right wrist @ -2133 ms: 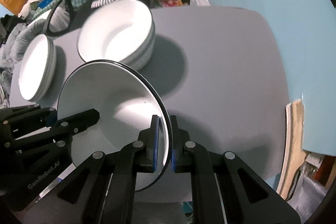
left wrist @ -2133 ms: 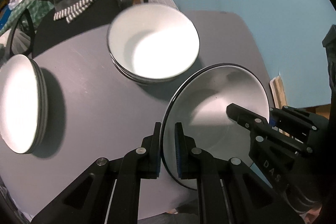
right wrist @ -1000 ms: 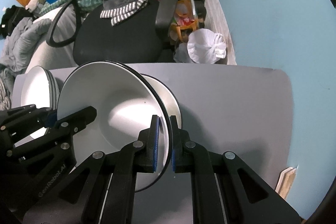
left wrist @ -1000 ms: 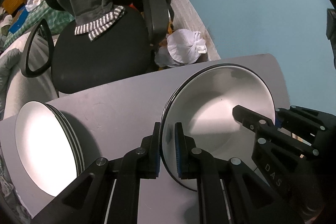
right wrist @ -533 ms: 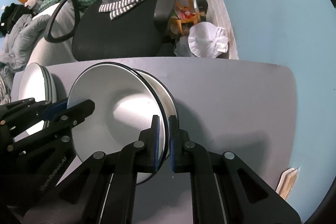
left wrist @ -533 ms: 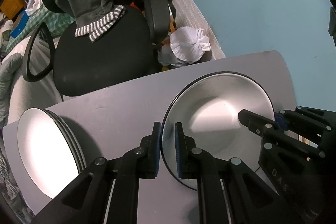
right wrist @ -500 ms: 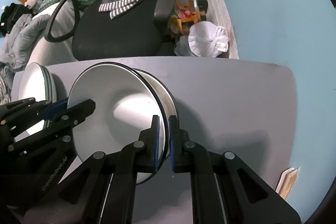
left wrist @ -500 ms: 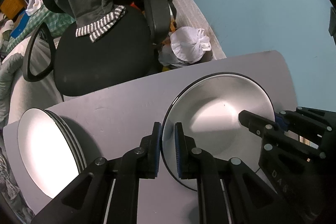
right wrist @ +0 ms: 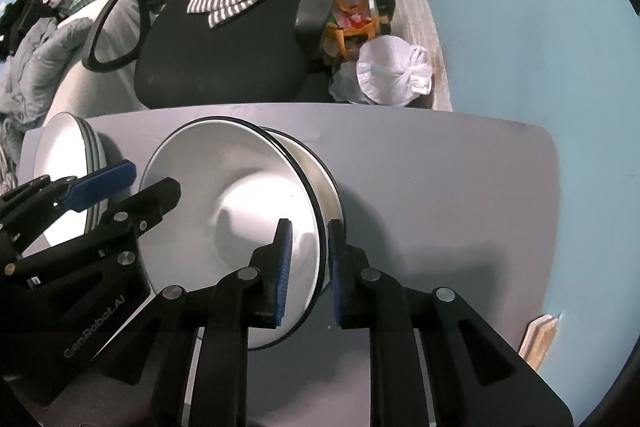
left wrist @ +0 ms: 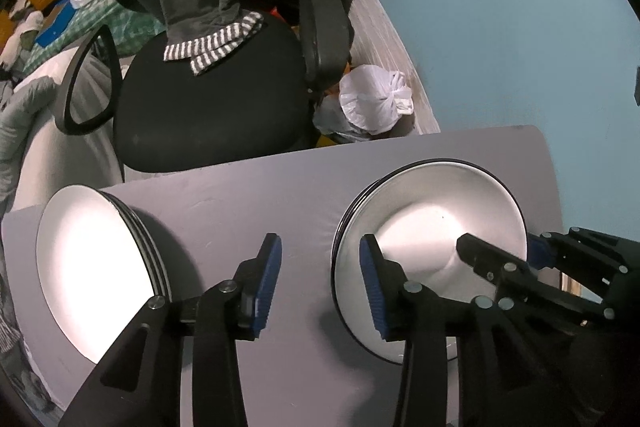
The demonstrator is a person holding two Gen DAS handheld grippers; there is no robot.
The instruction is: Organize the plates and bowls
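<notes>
A white bowl with a dark rim (left wrist: 432, 227) (right wrist: 232, 195) sits on top of a stack of like bowls (right wrist: 320, 167) on the grey table (left wrist: 248, 195). My left gripper (left wrist: 320, 283) is open, its jaws either side of the bowl's left rim and apart from it. My right gripper (right wrist: 308, 275) is open, its jaws straddling the bowl's right rim without touching. A stack of white plates (left wrist: 96, 267) (right wrist: 64, 151) lies at the table's left.
A black office chair (left wrist: 208, 99) with a grey garment over its back stands beyond the table's far edge. A white knotted bag (left wrist: 376, 103) lies on the floor by the blue wall. The table's right edge (right wrist: 548, 187) is close to the wall.
Both grippers have opened and let go of the bowl, which now rests on the bowl stack. Before, both were shut on its rim and lowering it.
</notes>
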